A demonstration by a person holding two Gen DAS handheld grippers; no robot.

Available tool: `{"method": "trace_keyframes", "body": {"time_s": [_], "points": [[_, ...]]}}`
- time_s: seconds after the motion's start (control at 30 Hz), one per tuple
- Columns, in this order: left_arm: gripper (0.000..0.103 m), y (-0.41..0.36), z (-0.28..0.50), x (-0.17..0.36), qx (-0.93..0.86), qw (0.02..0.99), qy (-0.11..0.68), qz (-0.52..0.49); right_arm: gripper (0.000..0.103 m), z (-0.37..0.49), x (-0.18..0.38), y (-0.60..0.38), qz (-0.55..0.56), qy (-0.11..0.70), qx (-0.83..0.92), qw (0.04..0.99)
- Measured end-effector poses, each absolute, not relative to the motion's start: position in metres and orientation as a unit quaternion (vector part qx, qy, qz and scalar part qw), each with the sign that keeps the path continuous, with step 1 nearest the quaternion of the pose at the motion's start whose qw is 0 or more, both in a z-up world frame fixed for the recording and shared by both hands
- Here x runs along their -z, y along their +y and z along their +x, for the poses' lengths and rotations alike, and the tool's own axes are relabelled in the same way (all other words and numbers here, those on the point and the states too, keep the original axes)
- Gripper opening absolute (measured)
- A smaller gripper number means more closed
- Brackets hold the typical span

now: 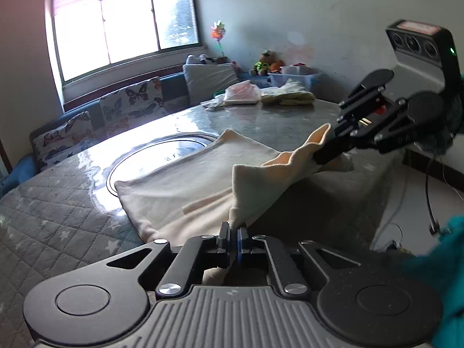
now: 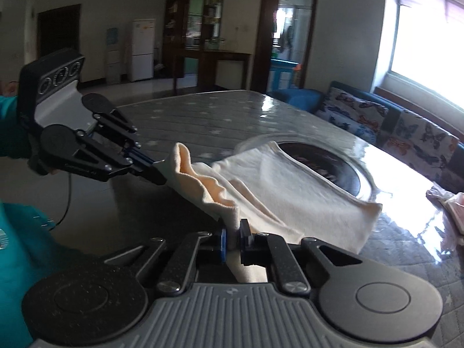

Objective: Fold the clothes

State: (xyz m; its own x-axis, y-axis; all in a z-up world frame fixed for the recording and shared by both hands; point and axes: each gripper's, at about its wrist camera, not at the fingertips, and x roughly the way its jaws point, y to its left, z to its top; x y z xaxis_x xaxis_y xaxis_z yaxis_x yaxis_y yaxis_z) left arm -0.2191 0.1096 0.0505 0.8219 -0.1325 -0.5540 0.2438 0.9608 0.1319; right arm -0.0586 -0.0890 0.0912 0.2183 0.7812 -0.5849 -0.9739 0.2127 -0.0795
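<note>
A cream garment (image 1: 185,185) lies on the grey quilted table (image 1: 52,220), partly over a round glass inset (image 1: 162,153). My left gripper (image 1: 234,232) is shut on the garment's near edge and lifts it. My right gripper (image 1: 322,152) is shut on the same edge further along, so the edge hangs between them above the table's side. In the right wrist view the right gripper (image 2: 232,236) pinches the garment (image 2: 304,191), and the left gripper (image 2: 162,174) holds the edge at the far left.
A pile of folded clothes (image 1: 287,94) and a pink bag (image 1: 242,92) sit at the table's far end. A butterfly-print sofa (image 1: 127,104) runs along the window wall. A plastic bin (image 1: 295,76) with toys stands in the corner. Cables lie on the floor (image 1: 411,203) at the right.
</note>
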Motion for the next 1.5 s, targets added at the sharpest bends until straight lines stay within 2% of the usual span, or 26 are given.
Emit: {"method": "trace_keyframes", "body": {"time_s": [0.2, 0.37, 0.7, 0.93, 1.07, 1.1, 1.17, 1.2, 1.3, 1.4, 1.5], "points": [[0.005, 0.104, -0.238, -0.062, 0.102, 0.951, 0.270, 0.108, 0.007, -0.088, -0.104, -0.097, -0.230, 0.215, -0.592, 0.742], [0.005, 0.110, -0.212, -0.068, 0.084, 0.957, 0.254, 0.111, 0.007, -0.072, -0.114, -0.092, -0.210, 0.215, -0.579, 0.758], [0.005, 0.143, -0.103, -0.071, 0.057, 0.961, 0.241, 0.120, 0.007, 0.033, -0.122, -0.050, -0.182, 0.235, -0.549, 0.781], [0.006, 0.169, -0.010, -0.027, 0.022, 0.950, 0.298, 0.095, 0.008, 0.111, -0.085, 0.000, -0.184, 0.268, -0.498, 0.804], [0.011, 0.171, 0.013, 0.001, -0.001, 0.938, 0.336, 0.084, 0.013, 0.136, -0.049, 0.016, -0.171, 0.306, -0.467, 0.812], [0.012, 0.172, 0.016, 0.004, -0.008, 0.937, 0.339, 0.085, 0.018, 0.139, -0.040, 0.018, -0.174, 0.309, -0.452, 0.818], [0.025, 0.175, 0.016, 0.005, -0.023, 0.938, 0.336, 0.081, 0.021, 0.142, -0.032, 0.015, -0.174, 0.313, -0.428, 0.830], [0.027, 0.177, 0.015, 0.005, -0.031, 0.939, 0.334, 0.079, 0.021, 0.143, -0.032, 0.011, -0.166, 0.313, -0.424, 0.833], [0.028, 0.185, 0.014, 0.001, -0.056, 0.939, 0.332, 0.067, 0.021, 0.140, -0.040, -0.004, -0.148, 0.309, -0.422, 0.839], [0.031, 0.197, 0.011, -0.005, -0.096, 0.939, 0.327, 0.054, 0.027, 0.132, -0.045, -0.016, -0.145, 0.309, -0.420, 0.841], [0.031, 0.213, 0.001, -0.014, -0.118, 0.939, 0.323, 0.018, 0.028, 0.126, -0.041, -0.024, -0.144, 0.322, -0.417, 0.838]]}}
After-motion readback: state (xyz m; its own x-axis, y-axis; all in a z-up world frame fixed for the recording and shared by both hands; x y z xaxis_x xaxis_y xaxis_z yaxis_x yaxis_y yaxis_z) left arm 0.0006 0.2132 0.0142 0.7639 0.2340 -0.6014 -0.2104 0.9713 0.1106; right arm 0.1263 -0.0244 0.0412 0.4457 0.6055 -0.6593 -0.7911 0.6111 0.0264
